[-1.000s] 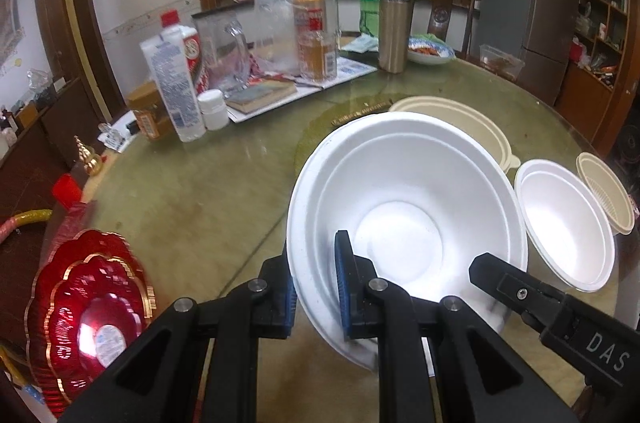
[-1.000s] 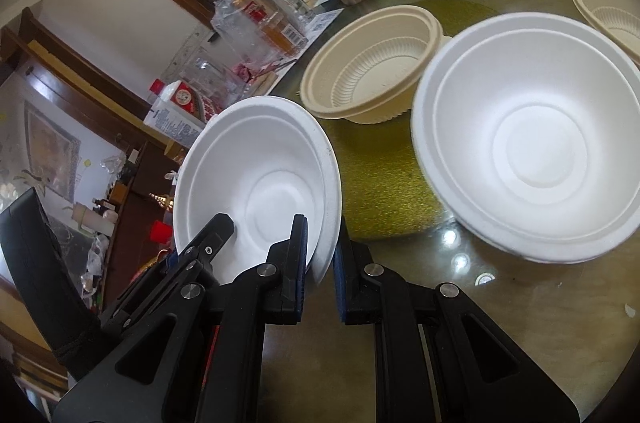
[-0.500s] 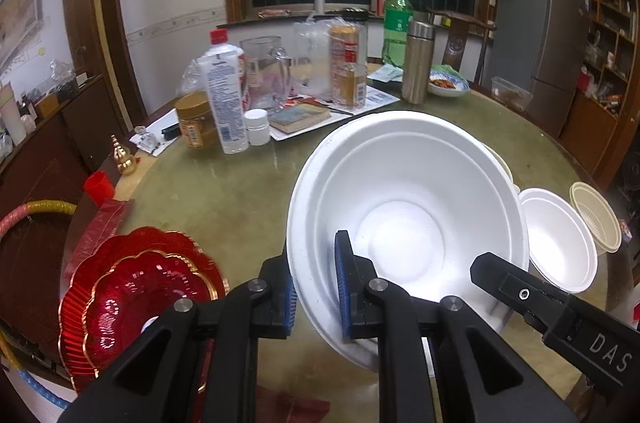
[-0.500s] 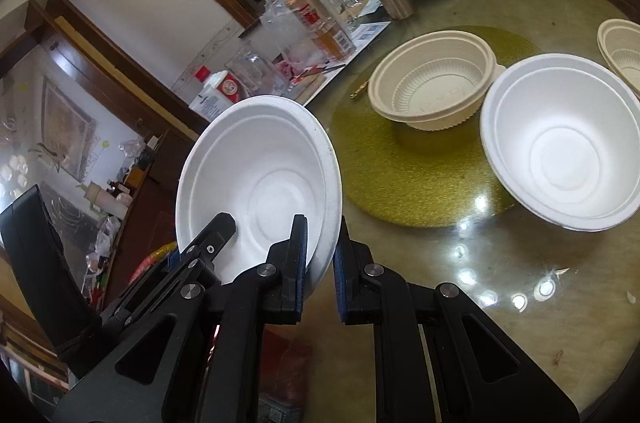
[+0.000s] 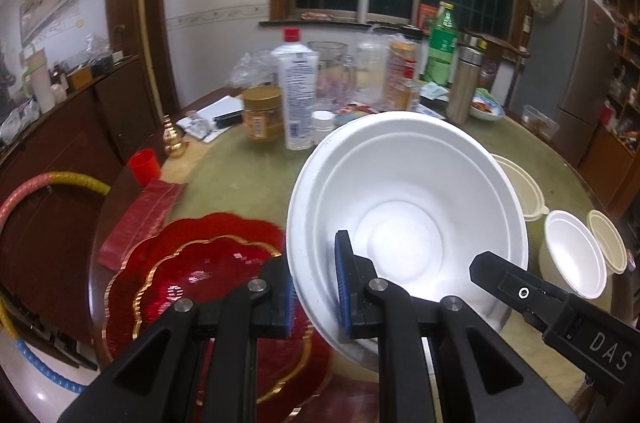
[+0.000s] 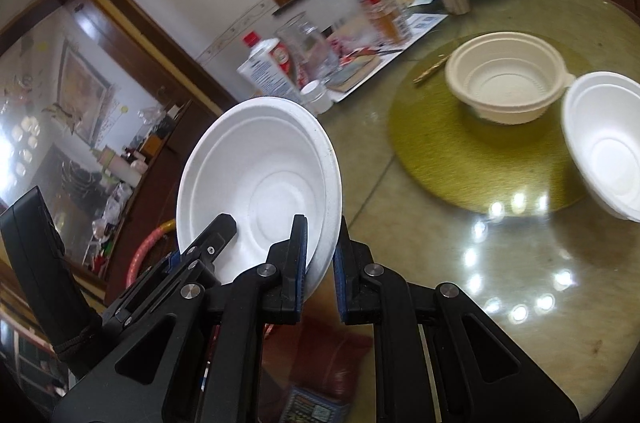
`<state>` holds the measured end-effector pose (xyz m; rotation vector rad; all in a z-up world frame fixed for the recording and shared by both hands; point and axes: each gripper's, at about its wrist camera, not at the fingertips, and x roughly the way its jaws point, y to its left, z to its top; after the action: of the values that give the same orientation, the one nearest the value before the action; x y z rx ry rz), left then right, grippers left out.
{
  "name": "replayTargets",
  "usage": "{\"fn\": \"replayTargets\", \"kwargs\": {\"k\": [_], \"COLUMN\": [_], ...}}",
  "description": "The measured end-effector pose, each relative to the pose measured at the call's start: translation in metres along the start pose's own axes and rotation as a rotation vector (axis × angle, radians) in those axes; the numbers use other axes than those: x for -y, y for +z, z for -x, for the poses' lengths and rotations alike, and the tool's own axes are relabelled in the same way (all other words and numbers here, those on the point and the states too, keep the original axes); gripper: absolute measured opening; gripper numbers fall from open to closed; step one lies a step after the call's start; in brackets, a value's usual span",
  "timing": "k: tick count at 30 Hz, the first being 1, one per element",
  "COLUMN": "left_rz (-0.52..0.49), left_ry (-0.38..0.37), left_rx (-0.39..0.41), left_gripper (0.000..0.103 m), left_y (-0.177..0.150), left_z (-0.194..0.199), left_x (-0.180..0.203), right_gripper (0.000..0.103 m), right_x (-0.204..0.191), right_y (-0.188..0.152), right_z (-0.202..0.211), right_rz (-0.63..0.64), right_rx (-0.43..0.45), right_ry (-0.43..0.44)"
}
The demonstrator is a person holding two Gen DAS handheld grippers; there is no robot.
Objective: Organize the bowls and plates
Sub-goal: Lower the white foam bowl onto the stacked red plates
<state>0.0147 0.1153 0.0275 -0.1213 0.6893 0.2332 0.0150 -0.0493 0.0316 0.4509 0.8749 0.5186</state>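
Observation:
My left gripper (image 5: 316, 283) is shut on the rim of a large white foam bowl (image 5: 408, 215), held above the table near the stacked red scalloped plates (image 5: 200, 263). My right gripper (image 6: 320, 263) is shut on the rim of a white foam dish (image 6: 260, 183), lifted off the table and tilted. On the table stand a cream bowl (image 6: 504, 79) on the gold turntable (image 6: 460, 159) and another white foam bowl (image 6: 608, 147). In the left wrist view the same white bowl (image 5: 572, 255) stands by a small cream bowl (image 5: 606, 241) at the right.
Bottles, jars, a glass pitcher and a steel flask (image 5: 464, 83) crowd the far side of the round table. A red cup (image 5: 145, 165) and a red packet (image 5: 144, 215) lie at the left edge. A fridge (image 5: 576, 71) stands at the right.
Both grippers have pulled back and to the left with their dishes. The red plates have come closer under the left gripper; the turntable bowls have receded in the right wrist view.

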Motion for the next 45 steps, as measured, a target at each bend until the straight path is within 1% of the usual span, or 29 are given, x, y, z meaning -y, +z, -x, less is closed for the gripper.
{"fn": "replayTargets", "kwargs": {"k": [8, 15, 17, 22, 27, 33, 35, 36, 37, 38, 39, 40, 41, 42, 44, 45], "left_rz": [0.072, 0.142, 0.152, 0.168, 0.162, 0.176, 0.186, 0.189, 0.184, 0.181, 0.177, 0.177, 0.182, 0.195, 0.212, 0.223], "left_ry": [0.048, 0.096, 0.105, 0.116, 0.121, 0.123, 0.111, 0.098, 0.091, 0.089, 0.082, 0.074, 0.07, 0.079, 0.107, 0.121], "left_rx": [-0.021, -0.07, -0.085, -0.152, -0.205, -0.249, -0.274, -0.281, -0.274, -0.275, -0.274, -0.275, -0.269, -0.24, -0.203, -0.181], "left_gripper": [0.016, 0.016, 0.016, 0.017, 0.017, 0.018, 0.025, 0.027, 0.032, 0.043, 0.049, 0.06, 0.067, 0.067, 0.08, 0.08], "left_y": [-0.008, -0.022, -0.026, -0.038, -0.047, -0.054, -0.056, -0.057, -0.058, -0.058, -0.057, -0.056, -0.054, -0.051, -0.048, -0.046], "left_z": [0.002, -0.003, -0.005, -0.021, -0.031, -0.038, -0.041, -0.042, -0.041, -0.041, -0.039, -0.038, -0.035, -0.028, -0.021, -0.015], "left_x": [-0.047, -0.086, -0.092, -0.105, -0.109, -0.113, -0.115, -0.115, -0.114, -0.113, -0.112, -0.111, -0.111, -0.112, -0.114, -0.116], "right_gripper": [0.012, 0.012, 0.012, 0.012, 0.012, 0.012, 0.013, 0.013, 0.013, 0.013, 0.015, 0.024, 0.029, 0.042, 0.052, 0.056], "right_x": [-0.036, -0.064, -0.069, -0.074, -0.07, -0.066, -0.065, -0.065, -0.065, -0.066, -0.067, -0.068, -0.068, -0.068, -0.069, -0.07], "right_y": [-0.012, -0.028, -0.033, -0.043, -0.047, -0.05, -0.05, -0.05, -0.05, -0.049, -0.05, -0.049, -0.049, -0.048, -0.044, -0.041], "right_z": [-0.029, -0.062, -0.072, -0.096, -0.109, -0.118, -0.122, -0.122, -0.122, -0.122, -0.122, -0.122, -0.121, -0.118, -0.108, -0.104], "right_rz": [0.066, 0.118, 0.131, 0.143, 0.142, 0.138, 0.136, 0.13, 0.128, 0.132, 0.136, 0.138, 0.14, 0.142, 0.15, 0.158], "right_rx": [-0.075, -0.164, -0.189, -0.252, -0.3, -0.348, -0.367, -0.366, -0.366, -0.37, -0.376, -0.381, -0.379, -0.367, -0.32, -0.307], "right_ry": [0.045, 0.064, 0.064, 0.04, 0.022, 0.012, 0.015, 0.021, 0.017, 0.018, 0.023, 0.024, 0.024, 0.025, 0.024, 0.015]}}
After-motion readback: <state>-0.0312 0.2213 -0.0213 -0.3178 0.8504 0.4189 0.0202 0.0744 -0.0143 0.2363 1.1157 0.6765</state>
